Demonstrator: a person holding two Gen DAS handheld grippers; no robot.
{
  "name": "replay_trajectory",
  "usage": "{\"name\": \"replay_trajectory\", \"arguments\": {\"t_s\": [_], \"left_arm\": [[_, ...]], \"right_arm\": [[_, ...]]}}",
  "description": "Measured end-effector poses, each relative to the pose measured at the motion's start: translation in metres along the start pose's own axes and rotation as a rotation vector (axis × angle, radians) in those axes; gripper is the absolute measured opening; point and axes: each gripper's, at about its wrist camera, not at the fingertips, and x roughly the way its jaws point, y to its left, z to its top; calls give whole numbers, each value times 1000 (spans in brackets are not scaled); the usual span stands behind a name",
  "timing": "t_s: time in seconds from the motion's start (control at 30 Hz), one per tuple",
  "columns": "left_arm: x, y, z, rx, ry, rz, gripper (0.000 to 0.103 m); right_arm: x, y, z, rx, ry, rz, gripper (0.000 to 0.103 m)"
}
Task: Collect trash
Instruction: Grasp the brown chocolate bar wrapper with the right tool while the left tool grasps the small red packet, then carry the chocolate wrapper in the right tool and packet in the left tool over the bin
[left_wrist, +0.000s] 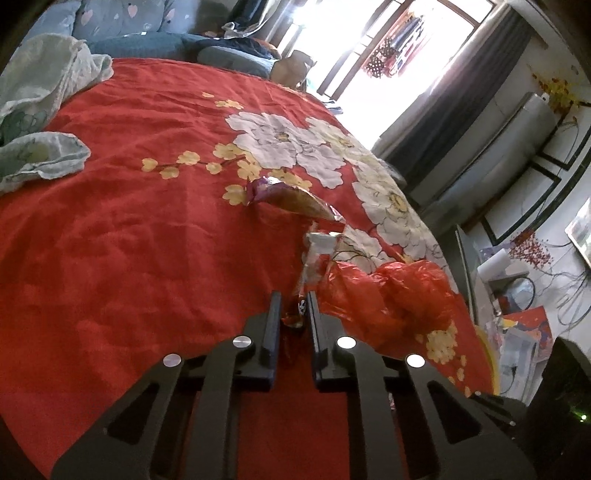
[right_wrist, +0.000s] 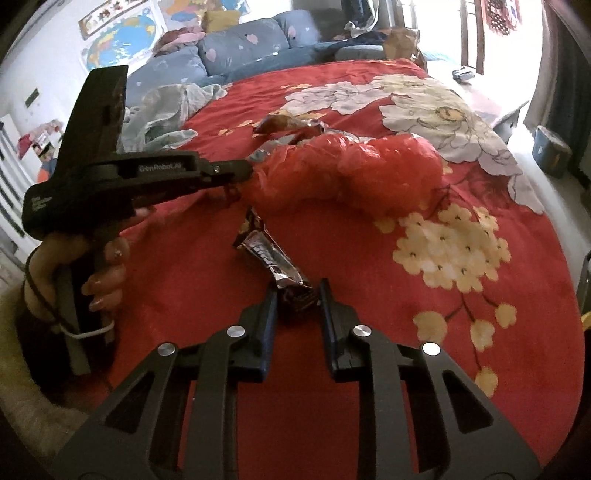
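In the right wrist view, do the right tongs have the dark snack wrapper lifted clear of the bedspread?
No, the dark wrapper lies on the red bedspread, one end between the right tongs.

The bed (right_wrist: 369, 369) wears a red cover with big white and yellow flowers. On it lie a crumpled red plastic bag (right_wrist: 369, 173), a dark snack wrapper (right_wrist: 273, 258), a purple-and-gold wrapper (left_wrist: 291, 197) and a pale rumpled cloth (left_wrist: 40, 85) near the pillows.
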Motion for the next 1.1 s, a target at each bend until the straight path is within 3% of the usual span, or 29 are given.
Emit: {"name": "replay_trajectory", "arguments": {"t_s": [0.53, 1.1], "left_arm": [[-44, -42, 3, 79, -74, -88, 10], [-47, -115, -24, 248, -45, -179, 10]], "right_arm": [[-50, -28, -10, 80, -83, -43, 15], [-110, -92, -14, 233, -215, -167, 15]]}}
